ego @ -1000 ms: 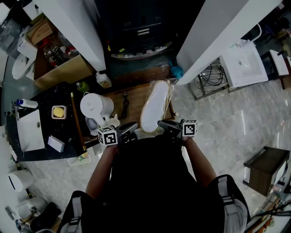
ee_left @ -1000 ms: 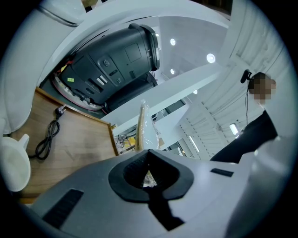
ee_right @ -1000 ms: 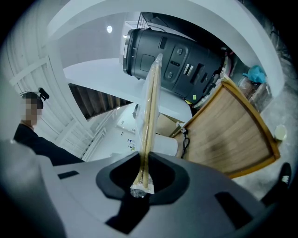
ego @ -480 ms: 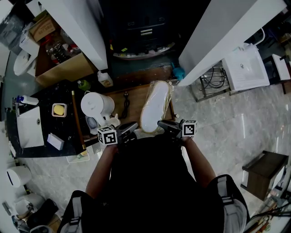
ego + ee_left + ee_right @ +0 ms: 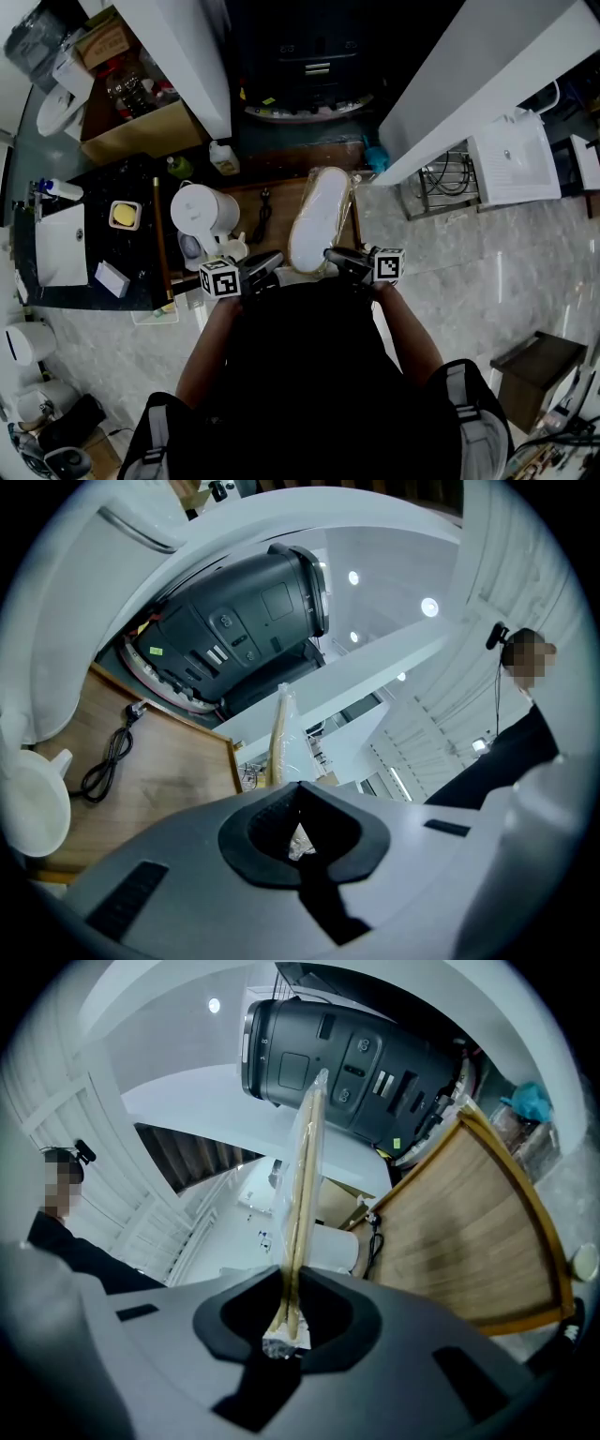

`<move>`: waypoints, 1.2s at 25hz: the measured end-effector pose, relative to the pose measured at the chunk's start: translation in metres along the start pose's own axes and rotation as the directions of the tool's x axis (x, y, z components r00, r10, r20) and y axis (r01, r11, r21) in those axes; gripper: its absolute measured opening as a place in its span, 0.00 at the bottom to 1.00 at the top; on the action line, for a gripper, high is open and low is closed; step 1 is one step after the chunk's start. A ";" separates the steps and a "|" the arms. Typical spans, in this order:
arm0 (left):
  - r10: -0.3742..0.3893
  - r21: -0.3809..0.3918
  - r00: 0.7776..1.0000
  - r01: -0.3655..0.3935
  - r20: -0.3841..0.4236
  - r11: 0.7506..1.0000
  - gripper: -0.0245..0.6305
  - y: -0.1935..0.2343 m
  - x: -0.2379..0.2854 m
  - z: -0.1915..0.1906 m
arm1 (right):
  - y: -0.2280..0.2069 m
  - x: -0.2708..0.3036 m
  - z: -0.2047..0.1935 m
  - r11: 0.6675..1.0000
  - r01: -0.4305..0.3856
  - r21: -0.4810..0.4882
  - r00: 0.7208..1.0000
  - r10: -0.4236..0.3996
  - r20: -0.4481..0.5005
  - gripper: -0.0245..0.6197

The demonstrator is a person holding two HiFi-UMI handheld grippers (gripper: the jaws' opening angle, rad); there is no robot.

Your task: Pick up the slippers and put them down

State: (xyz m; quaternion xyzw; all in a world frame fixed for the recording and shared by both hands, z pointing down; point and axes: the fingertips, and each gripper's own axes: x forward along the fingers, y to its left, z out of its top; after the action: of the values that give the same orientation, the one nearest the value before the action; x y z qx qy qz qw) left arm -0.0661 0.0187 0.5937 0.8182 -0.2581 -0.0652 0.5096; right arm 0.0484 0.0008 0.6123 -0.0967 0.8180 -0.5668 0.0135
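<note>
A pair of pale slippers (image 5: 319, 220) sealed in clear plastic hangs over the wooden table (image 5: 277, 192), long axis pointing away from me. My right gripper (image 5: 335, 257) is shut on the heel end. In the right gripper view the flat soles (image 5: 302, 1194) run edge-on up out of its jaws (image 5: 281, 1330). My left gripper (image 5: 270, 266) sits at the near left of the same end. In the left gripper view a crumpled bit of the wrap shows pinched in its jaws (image 5: 298, 841), and the package edge (image 5: 279, 738) rises just beyond.
A white kettle (image 5: 202, 216) and a black cable (image 5: 260, 216) lie on the table left of the slippers. A large dark machine (image 5: 300, 66) stands behind, between two white beams (image 5: 178, 47). A black counter with a sink (image 5: 61, 253) is at left, a wire rack (image 5: 441, 173) at right.
The head camera has drifted a little, so the room shifts in view. Both grippers and the slippers keep their places.
</note>
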 end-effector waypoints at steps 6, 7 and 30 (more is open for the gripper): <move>0.021 -0.013 0.999 -0.021 0.049 1.000 0.05 0.001 -0.003 0.002 | -0.005 0.006 0.004 1.000 -0.007 0.011 0.999 0.008 -0.038 0.14; 0.026 -0.016 0.998 -0.025 0.059 1.000 0.05 0.001 -0.004 0.002 | -0.007 0.007 0.003 1.000 -0.008 0.013 0.999 0.008 -0.047 0.14; 0.159 -0.077 0.945 -0.143 0.284 0.987 0.05 0.000 -0.038 -0.005 | -0.047 0.025 0.000 0.999 0.026 0.028 0.962 -0.017 -0.272 0.15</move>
State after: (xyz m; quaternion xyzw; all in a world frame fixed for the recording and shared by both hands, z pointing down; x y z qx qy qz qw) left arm -0.0967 0.0413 0.5908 0.7633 -0.3900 -0.1520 0.4921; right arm 0.0309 -0.0194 0.6577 -0.0267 0.8020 -0.5877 -0.1035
